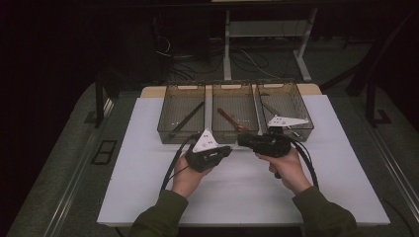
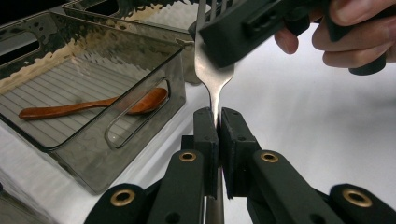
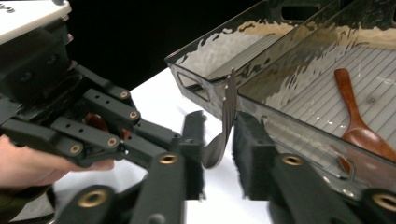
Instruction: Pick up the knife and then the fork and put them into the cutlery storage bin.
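Note:
A metal fork (image 2: pixel 212 74) hangs in the air between my two grippers, just in front of the trays. My left gripper (image 2: pixel 218 121) is shut on the fork's thin handle, with the tines pointing away from it. In the high view that gripper (image 1: pixel 228 150) sits left of centre, aimed to the right. My right gripper (image 3: pixel 219 126) faces it from the other side, and its pads rest against the fork's curved head (image 3: pixel 226 107). In the high view the right gripper (image 1: pixel 243 140) points left, nose to nose with the left one.
Three dark see-through trays stand side by side at the back of the white table (image 1: pixel 148 187). The left tray (image 1: pixel 180 140) holds a dark utensil (image 1: pixel 188 118), the middle tray (image 1: pixel 232 85) a wooden spoon (image 1: pixel 230 118). The right tray (image 1: pixel 309 116) is just behind my right gripper.

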